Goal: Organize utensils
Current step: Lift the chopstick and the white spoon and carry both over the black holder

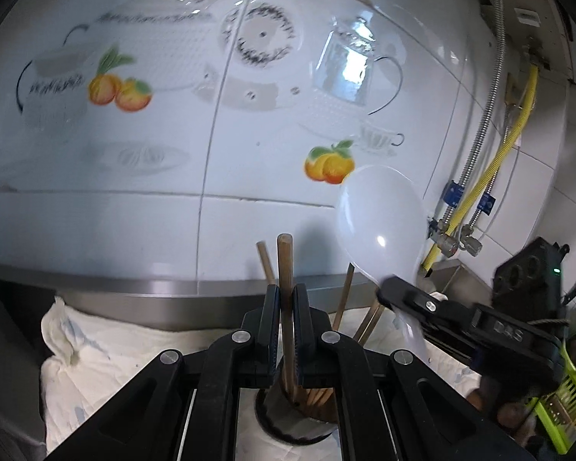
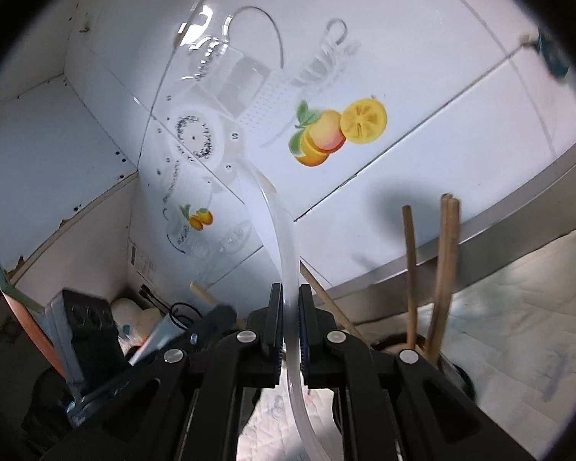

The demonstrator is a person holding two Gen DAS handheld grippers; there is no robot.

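Note:
My left gripper (image 1: 286,299) is shut on a wooden chopstick (image 1: 285,265), held upright with its lower end in a dark round utensil holder (image 1: 288,428) that holds several other chopsticks (image 1: 343,299). My right gripper (image 2: 288,307) is shut on the handle of a translucent white plastic rice spoon (image 2: 278,238). In the left wrist view the spoon's bowl (image 1: 380,219) stands up to the right of the holder, with the right gripper (image 1: 407,296) clamped below it. The right wrist view shows the holder (image 2: 453,368) at lower right with several chopsticks (image 2: 447,265) standing in it.
A white cloth (image 1: 96,349) covers the counter under the holder. A steel ledge (image 1: 134,288) runs below the tiled wall with fruit decals. Yellow and metal hoses (image 1: 491,176) hang at right. A green plastic rack (image 1: 564,403) sits at far right. Clutter fills the left corner (image 2: 134,322).

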